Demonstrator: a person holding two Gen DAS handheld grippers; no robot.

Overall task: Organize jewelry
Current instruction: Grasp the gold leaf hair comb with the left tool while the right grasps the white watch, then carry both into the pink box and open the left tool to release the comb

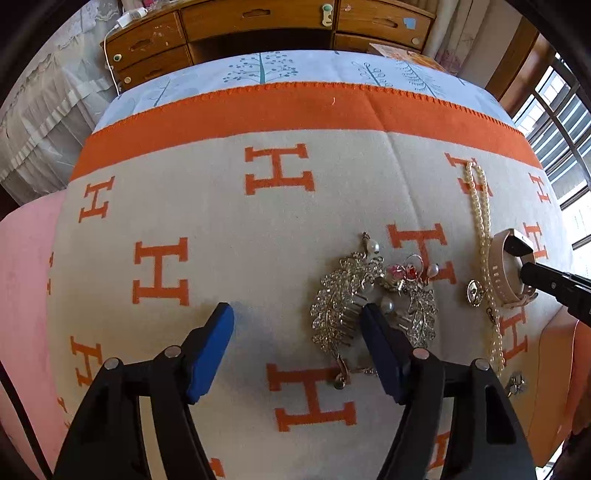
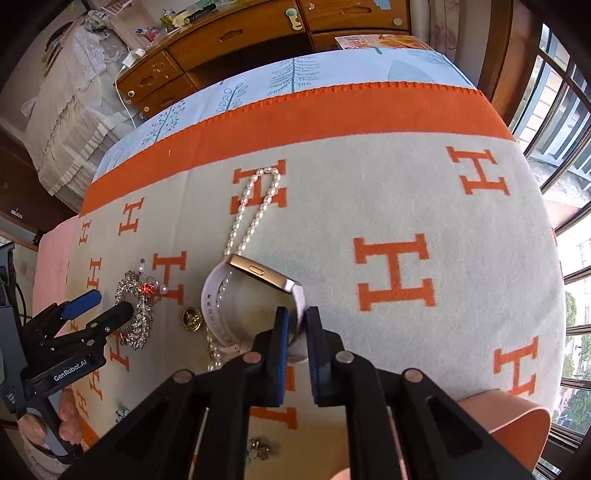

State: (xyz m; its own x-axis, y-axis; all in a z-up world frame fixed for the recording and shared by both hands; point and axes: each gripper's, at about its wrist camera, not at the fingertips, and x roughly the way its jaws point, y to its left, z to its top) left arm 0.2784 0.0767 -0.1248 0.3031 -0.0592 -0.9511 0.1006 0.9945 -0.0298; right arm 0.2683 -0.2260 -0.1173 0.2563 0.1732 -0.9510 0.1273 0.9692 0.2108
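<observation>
Right wrist view: right claw clamped on the smartwatch strap. Left claw gapes over the rhinestone brooch. Lifting may snag the pearl necklace.

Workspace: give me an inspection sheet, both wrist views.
Surface: blanket with orange H pattern, over a bed.
Job's things: watch, pearl necklace, leaf brooch, gold pendant, small pieces beside them.
Clutter: nothing seen on the blanket.
Grippers: right gripper shut on the watch strap; left gripper open, one finger over the brooch.
Cables: white charger cable by the desk.
Surroundings: wooden desk, window.
</observation>
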